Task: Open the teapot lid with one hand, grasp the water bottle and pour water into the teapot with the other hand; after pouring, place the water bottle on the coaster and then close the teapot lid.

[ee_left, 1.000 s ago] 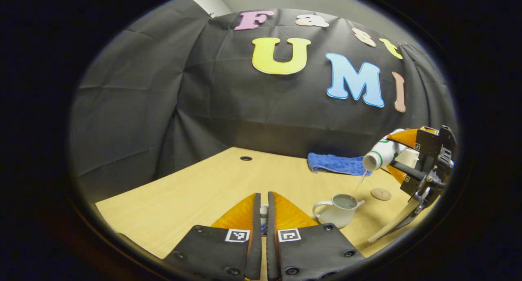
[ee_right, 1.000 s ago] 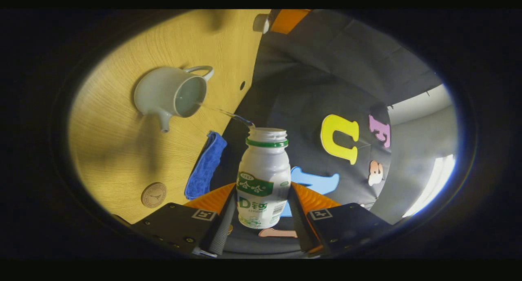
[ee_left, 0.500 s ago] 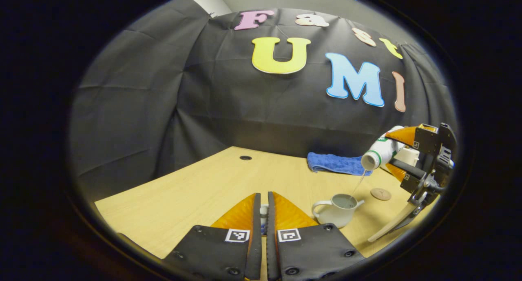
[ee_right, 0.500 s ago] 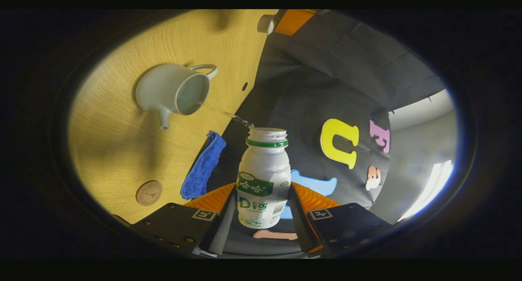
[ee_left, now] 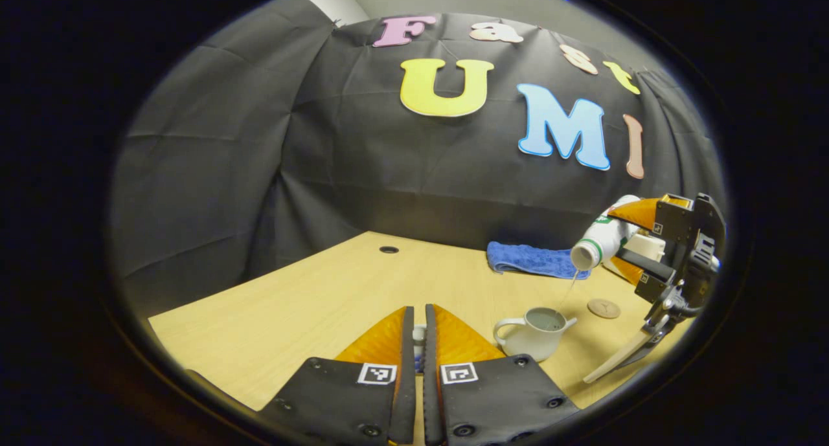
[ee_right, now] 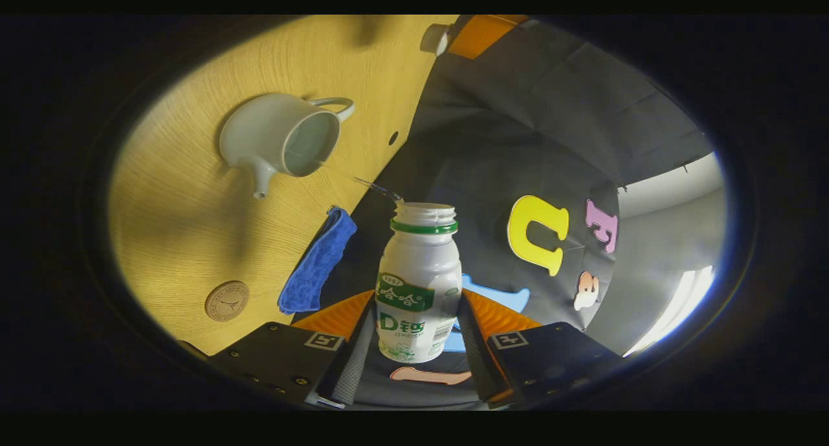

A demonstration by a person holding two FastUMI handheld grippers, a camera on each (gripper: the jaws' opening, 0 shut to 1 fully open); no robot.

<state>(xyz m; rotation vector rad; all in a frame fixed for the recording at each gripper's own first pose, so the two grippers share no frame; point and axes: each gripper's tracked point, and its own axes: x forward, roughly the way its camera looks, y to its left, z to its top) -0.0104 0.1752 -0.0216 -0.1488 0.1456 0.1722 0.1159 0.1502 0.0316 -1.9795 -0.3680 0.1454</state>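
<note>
**Water running from the tipped bottle into the open teapot**

Across the lower half of the left gripper view we see the wooden table (ee_left: 311, 290), with a blue cloth (ee_left: 534, 260) at its far edge, right of centre. At the right edge of that view the right gripper (ee_left: 631, 239) holds the water bottle (ee_left: 599, 242) tipped mouth-down, and a thin stream of water (ee_left: 568, 289) drops into the white teapot (ee_left: 532, 333) at lower right. The teapot stands uncovered, water showing inside. In the right gripper view the bottle (ee_right: 418, 284) sits at bottom centre with a finger pressed against each side.

At the bottom centre of the left gripper view, the left gripper (ee_left: 415, 339) has its fingers almost together, pinching a small white piece (ee_left: 418, 334) that we take for the teapot lid. The round coaster (ee_left: 603, 308) lies bare, right of the teapot.
</note>
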